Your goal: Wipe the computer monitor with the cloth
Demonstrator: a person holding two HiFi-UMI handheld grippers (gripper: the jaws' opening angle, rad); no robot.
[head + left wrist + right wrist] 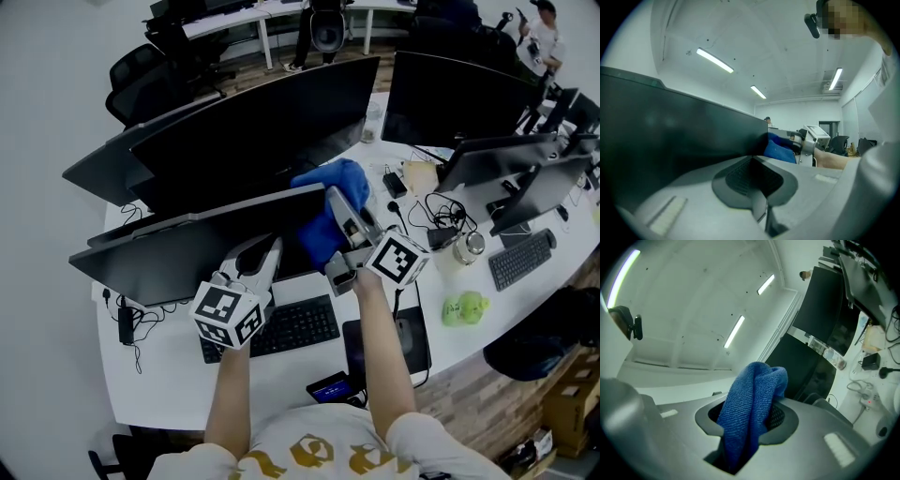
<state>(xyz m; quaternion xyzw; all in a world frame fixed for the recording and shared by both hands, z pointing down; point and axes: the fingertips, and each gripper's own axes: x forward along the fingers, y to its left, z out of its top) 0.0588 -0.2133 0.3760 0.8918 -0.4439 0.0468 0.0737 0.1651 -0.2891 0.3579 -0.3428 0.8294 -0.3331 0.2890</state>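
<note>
Both bare forearms reached forward from the lower edge of the head view, the left forearm (230,398) running almost straight up the frame and the right forearm (380,347) leaning slightly leftward. The left gripper (265,255) pointed forward with its jaws pressed together and nothing between them. The right gripper (339,202) sat farther forward and apart from the left one. Its jaws were clamped on a blue cloth (750,399) that bunched up above them.

Your cloth (750,394) was soft blue fabric with a rough, ribbed weave. Your right gripper (747,430) had matt grey plastic jaws, and the monitor (169,255) screen looked dark and smooth.
</note>
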